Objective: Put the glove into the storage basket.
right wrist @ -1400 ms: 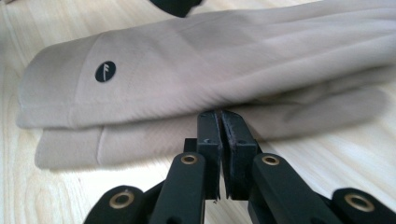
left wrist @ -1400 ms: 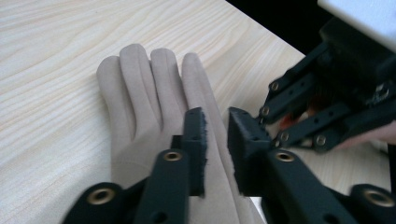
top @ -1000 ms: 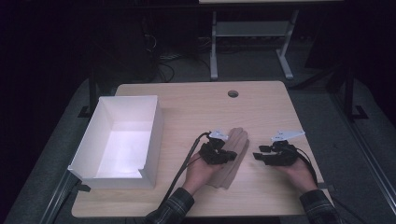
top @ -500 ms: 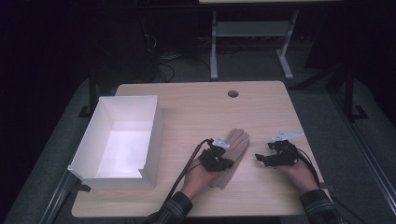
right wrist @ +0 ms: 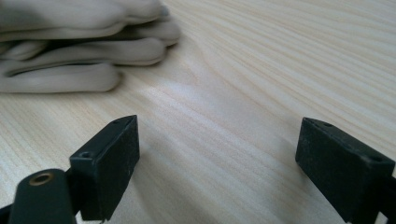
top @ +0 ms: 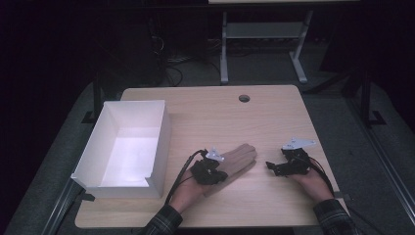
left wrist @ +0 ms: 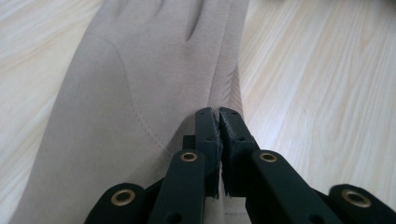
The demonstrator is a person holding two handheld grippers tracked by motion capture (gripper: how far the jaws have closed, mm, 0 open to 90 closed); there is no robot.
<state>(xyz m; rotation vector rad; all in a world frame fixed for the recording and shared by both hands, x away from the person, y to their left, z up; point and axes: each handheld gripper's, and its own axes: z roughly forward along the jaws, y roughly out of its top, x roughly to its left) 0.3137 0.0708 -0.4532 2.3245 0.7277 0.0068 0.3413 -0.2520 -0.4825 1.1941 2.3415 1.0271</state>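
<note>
**Ana:** Dark floor and table legs ring the pale wooden table [top: 215,115], and nearly everything on it sits along the near edge. Where is the glove?

**Ben:** The beige glove [top: 238,157] lies flat on the wood a little right of the table's middle, close to the person's side, its fingertips pointing away and to the right. In the left gripper view the glove [left wrist: 135,88] spreads up and away from the jaws, seams showing along its back.

**Ana:** And who has hold of it?

**Ben:** The left gripper [top: 209,171] does. Its 2 jaws are pressed together on a fold of the glove's fabric near the cuff end; the left gripper view shows the pads of the left gripper [left wrist: 219,135] meeting with cloth pinched between them.

**Ana:** The other one?

**Ben:** The right gripper [top: 274,167] rests low over the wood, just right of the glove's fingertips and apart from them. Its jaws have just been opening and now stand wide, with bare wood between them. From the right gripper [right wrist: 217,163] view the glove's fingers [right wrist: 70,56] lie ahead and to the left, untouched.

**Ana:** Anything further out?

**Ben:** 1 white box [top: 93,147], open at the top, stands at the table's left side, well apart from the glove. 1 small dark round hole [top: 244,98] marks the tabletop near the far edge.
</note>
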